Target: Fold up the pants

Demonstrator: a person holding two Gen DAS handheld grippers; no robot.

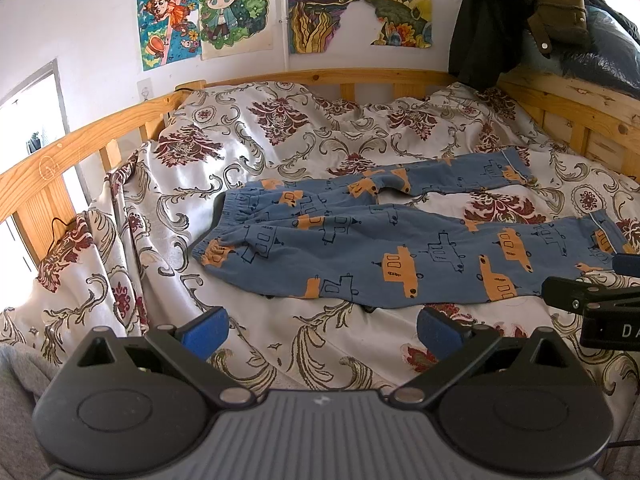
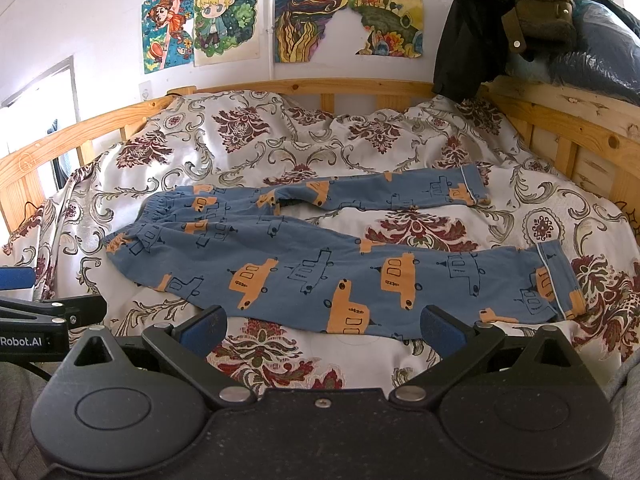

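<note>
The blue pants (image 2: 320,256) lie flat on the bed (image 2: 400,360), legs spread apart, waistband to the left. Left tool (image 1: 322,330) and right tool (image 2: 322,330) hang just before the pants, both wide apart, holding nothing. Maybe coats (image 2: 480,32) hang behind the pants.

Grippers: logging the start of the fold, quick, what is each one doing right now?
Left gripper: open, empty, short of the pants.
Right gripper: open, empty, at the pants' near edge.
</note>
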